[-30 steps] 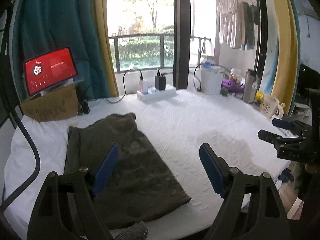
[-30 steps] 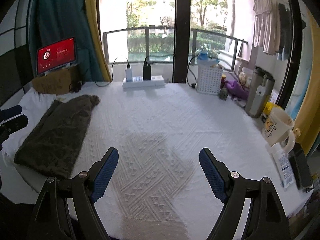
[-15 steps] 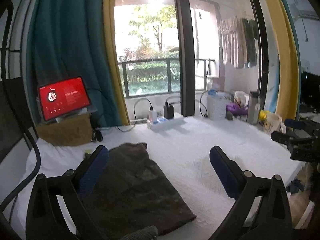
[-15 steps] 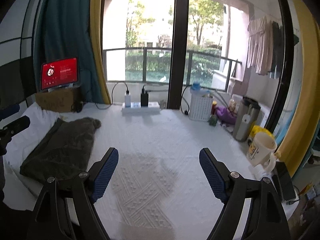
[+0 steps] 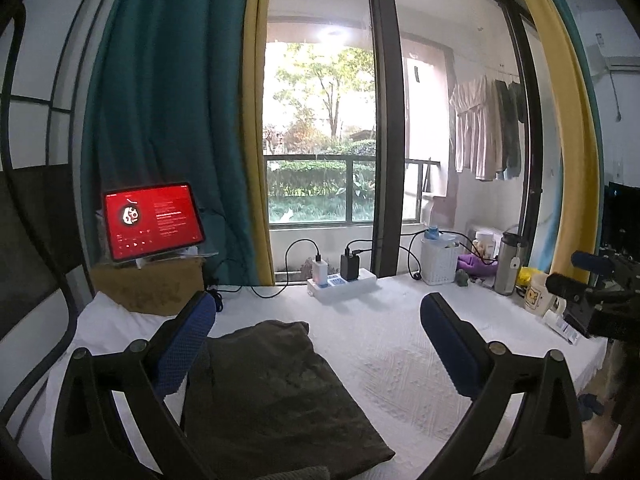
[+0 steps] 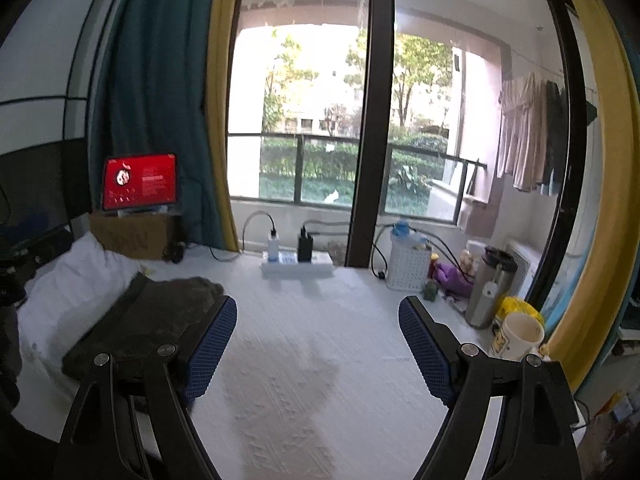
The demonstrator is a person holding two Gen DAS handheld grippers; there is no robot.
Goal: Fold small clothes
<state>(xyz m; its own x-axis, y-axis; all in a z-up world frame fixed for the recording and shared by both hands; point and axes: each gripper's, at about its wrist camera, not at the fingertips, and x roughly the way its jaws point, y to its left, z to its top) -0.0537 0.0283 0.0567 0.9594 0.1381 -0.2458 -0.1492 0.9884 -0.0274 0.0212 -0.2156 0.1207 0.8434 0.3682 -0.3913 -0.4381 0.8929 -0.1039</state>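
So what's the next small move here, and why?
Probably lower the left gripper toward the folded dark olive garment. Both sets of jaws are open and empty, raised above the white table, and the garment lies just below the left one.

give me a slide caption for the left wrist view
Open left gripper above a folded dark olive garment on the white bedspread.

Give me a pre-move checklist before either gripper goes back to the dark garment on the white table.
1. Left gripper open and holding nothing: ok.
2. Right gripper open and holding nothing: ok.
3. Dark garment lies flat and folded on the white table: ok.
4. Nothing resting on the garment: ok.
5. Power strip and mug apart from the garment: ok.
6. Fold edges neatly aligned: cannot tell.
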